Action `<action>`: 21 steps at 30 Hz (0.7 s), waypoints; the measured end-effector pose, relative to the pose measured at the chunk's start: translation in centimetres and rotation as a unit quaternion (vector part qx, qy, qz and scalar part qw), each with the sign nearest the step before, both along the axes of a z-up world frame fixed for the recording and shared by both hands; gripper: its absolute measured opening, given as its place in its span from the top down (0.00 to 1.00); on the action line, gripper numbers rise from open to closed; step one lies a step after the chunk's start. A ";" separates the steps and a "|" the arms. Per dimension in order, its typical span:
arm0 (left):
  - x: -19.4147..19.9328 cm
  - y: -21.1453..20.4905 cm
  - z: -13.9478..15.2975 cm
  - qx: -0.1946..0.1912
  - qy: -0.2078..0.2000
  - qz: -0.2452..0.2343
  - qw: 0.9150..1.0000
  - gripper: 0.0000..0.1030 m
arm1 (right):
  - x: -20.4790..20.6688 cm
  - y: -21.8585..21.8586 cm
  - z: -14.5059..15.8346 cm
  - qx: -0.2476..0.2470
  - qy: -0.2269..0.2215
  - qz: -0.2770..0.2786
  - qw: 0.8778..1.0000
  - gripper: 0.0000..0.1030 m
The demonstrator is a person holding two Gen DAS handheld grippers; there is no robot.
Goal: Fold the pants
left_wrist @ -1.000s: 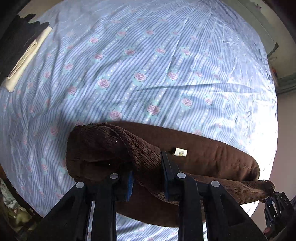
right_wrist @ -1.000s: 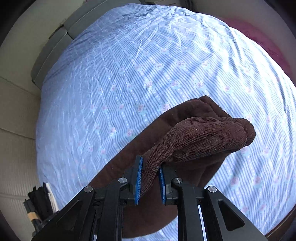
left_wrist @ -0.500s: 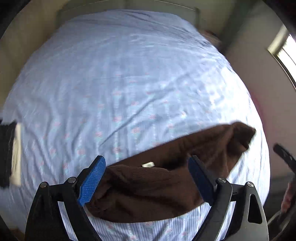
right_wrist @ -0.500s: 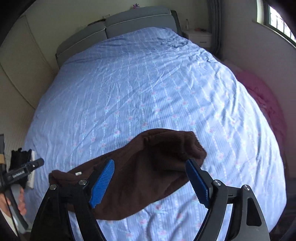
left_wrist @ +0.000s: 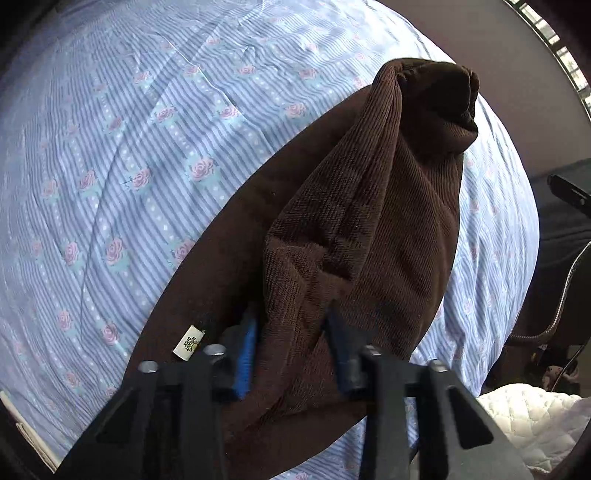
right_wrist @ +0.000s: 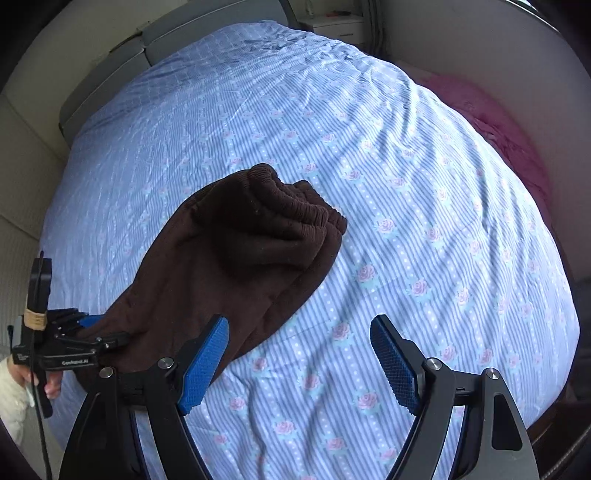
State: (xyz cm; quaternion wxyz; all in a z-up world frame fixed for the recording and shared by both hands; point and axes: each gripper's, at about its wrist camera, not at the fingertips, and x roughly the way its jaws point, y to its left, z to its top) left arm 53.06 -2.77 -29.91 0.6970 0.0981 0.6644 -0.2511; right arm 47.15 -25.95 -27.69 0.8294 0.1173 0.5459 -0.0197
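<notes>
The brown pants [right_wrist: 236, 258] lie folded on the blue flowered bedsheet [right_wrist: 406, 184], waistband end toward the far side. In the left wrist view my left gripper [left_wrist: 291, 332] is shut on a raised fold of the brown pants [left_wrist: 369, 206], with a small white label [left_wrist: 189, 342] beside the blue pad. The left gripper also shows in the right wrist view [right_wrist: 96, 328] at the pants' near-left end. My right gripper [right_wrist: 299, 354] is open and empty, above the sheet just right of the pants.
A grey headboard [right_wrist: 155, 48] and a white nightstand [right_wrist: 332, 26] stand at the far end. A pink blanket [right_wrist: 509, 136] lies at the bed's right side. A white quilted fabric [left_wrist: 532, 417] and a black cable [left_wrist: 557, 314] are at the bed's edge.
Both grippers opened and let go of the pants half a second ago. The left gripper has now shut again on a fold at the near-left end. The right gripper stays open, drawn back.
</notes>
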 end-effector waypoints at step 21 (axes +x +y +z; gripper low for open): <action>5.2 2.0 -0.6 0.009 -0.029 0.068 0.997 0.80 | 7.6 -3.3 -2.2 0.047 0.017 -0.083 0.995 0.88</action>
